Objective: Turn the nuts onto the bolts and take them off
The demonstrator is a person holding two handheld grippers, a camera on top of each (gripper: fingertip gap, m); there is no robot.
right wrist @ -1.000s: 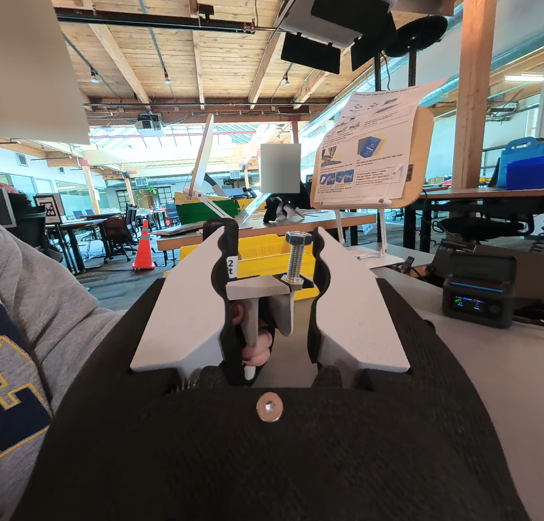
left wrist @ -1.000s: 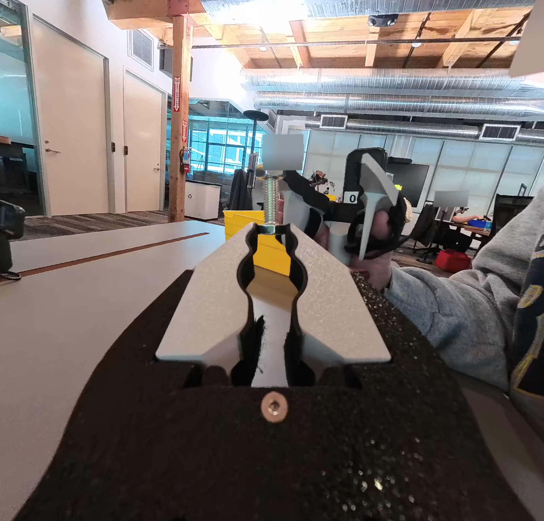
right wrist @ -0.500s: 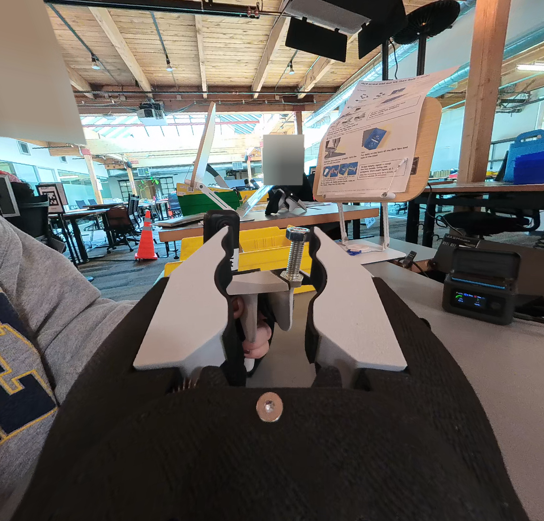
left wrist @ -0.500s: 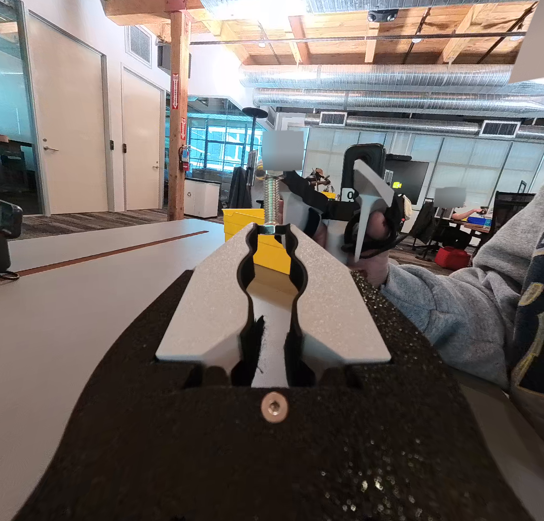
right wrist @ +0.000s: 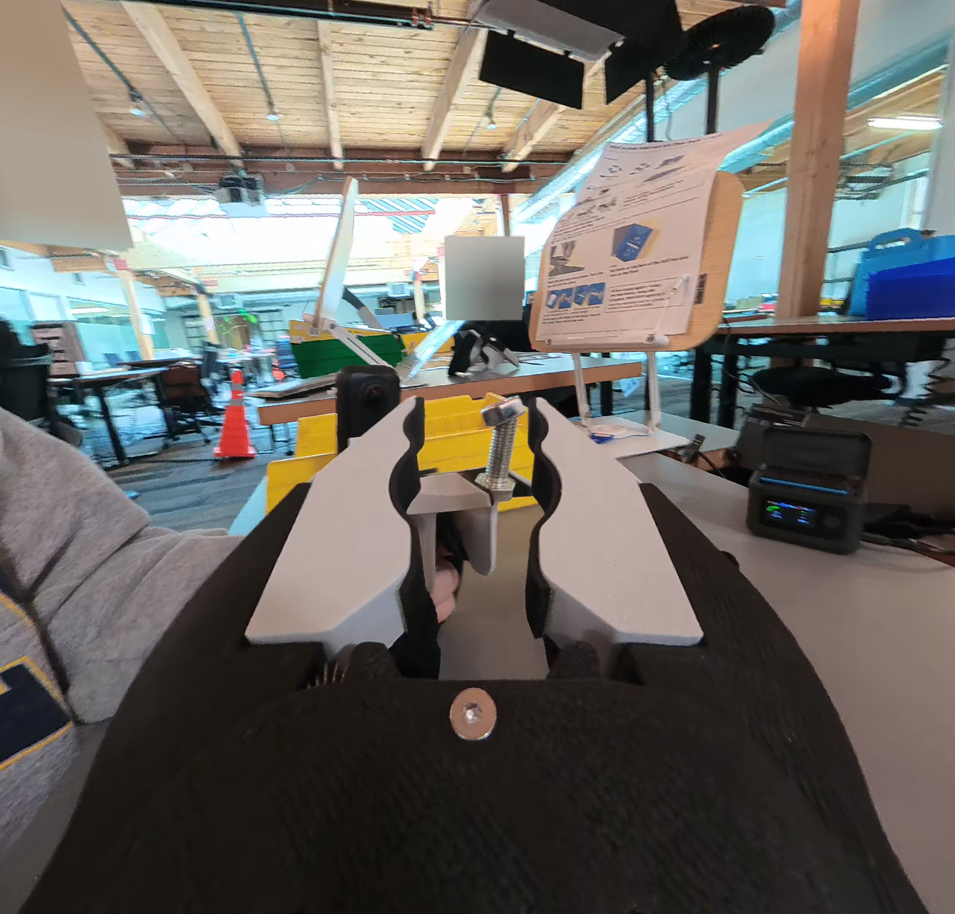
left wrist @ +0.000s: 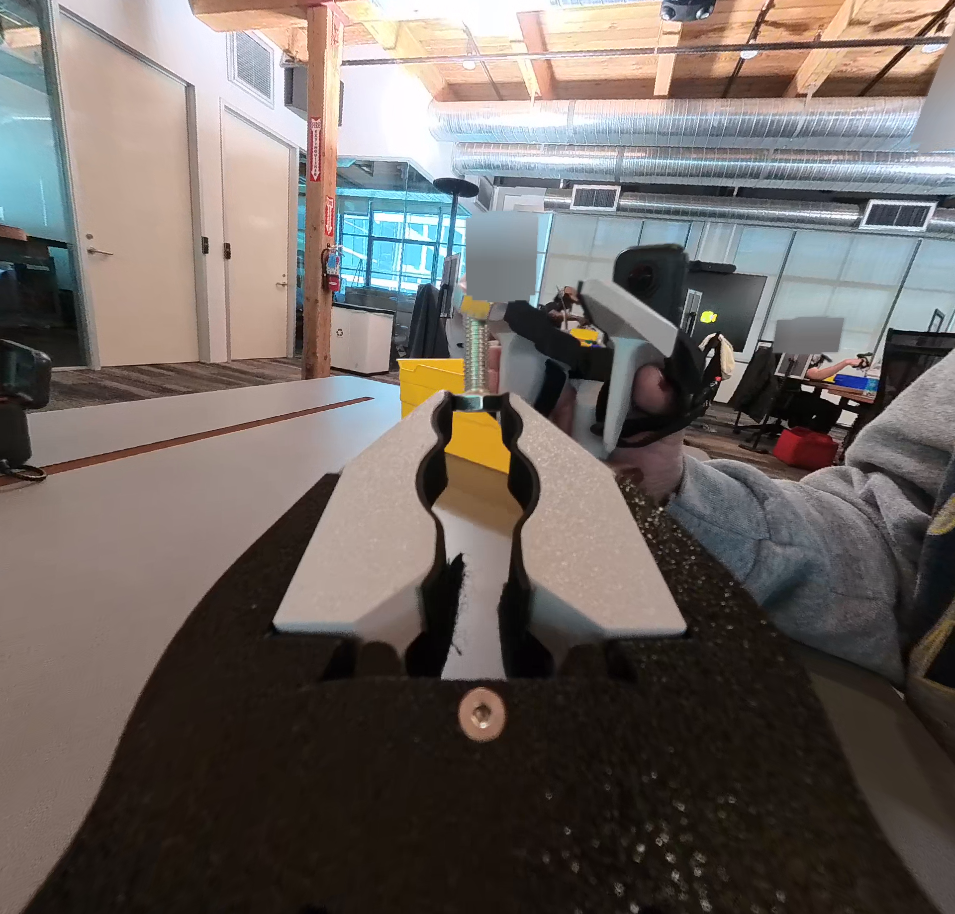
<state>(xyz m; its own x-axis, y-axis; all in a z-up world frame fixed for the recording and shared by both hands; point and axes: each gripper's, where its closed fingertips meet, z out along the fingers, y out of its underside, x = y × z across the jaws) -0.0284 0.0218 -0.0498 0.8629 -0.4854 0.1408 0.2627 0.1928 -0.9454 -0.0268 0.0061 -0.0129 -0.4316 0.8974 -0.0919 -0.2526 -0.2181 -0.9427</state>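
Now the threaded steel bolt [right wrist: 500, 442] leans, where a second ago it stood upright. The left gripper [left wrist: 476, 404] pinches the small steel hex nut [left wrist: 475, 402]; the right gripper [right wrist: 474, 414] seems loose around the head, so turning continues.

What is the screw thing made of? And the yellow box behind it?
The bolt looks like shiny silver metal, with bright glints on its threads and its nut. The yellow bin looks like smooth plastic, one even colour with moulded edges, though that is a guess.
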